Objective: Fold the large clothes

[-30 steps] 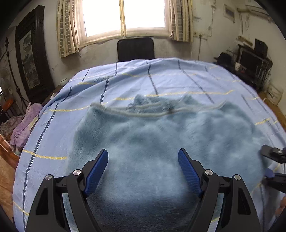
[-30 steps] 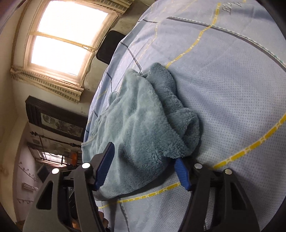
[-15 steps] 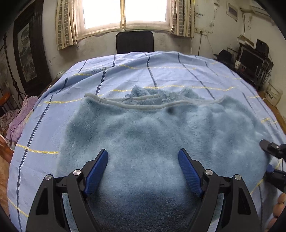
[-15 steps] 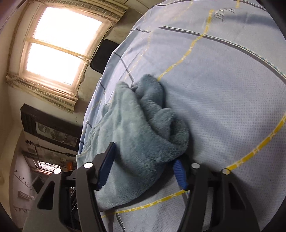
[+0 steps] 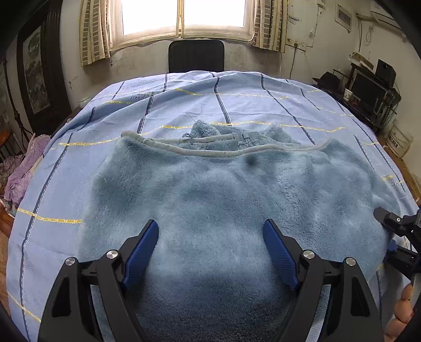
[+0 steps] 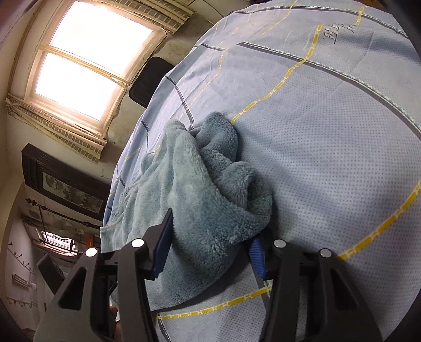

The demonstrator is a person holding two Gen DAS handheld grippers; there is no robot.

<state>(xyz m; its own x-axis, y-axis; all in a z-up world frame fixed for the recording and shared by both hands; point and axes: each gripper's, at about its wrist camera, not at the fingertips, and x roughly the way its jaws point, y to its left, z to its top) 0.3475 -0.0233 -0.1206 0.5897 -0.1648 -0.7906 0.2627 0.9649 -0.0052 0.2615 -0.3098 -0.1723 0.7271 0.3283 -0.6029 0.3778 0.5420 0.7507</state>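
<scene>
- The left gripper [image 5: 210, 244] hangs over the near part of the fluffy blue garment [image 5: 223, 200]. Its two blue fingers [image 5: 142, 247] are spread wide and hold nothing.
- The right gripper [image 6: 210, 243] is at the garment's right edge. Its fingers are apart, with a bunched-up lump of fluff [image 6: 244, 194] sitting between them. One finger is partly tucked under the lump. I think it is about to pinch, but it is not squeezing yet.
- The garment lies spread out on the blue checked sheet [image 5: 79, 147] that covers the table. Its grey trimmed edge [image 5: 210, 152] and a zipper are on the far side.
- In the last second the right gripper has slid closer in, so the lump now sits deeper between its fingers. The left gripper has pushed forward a little over the garment, and its fingers have stayed just as wide.
- That likely means the first fold is only getting started. The right side is ready to be grabbed and lifted over.
- A dark chair [image 5: 196, 55] stands beyond the table, under the window [image 5: 181, 13].
</scene>
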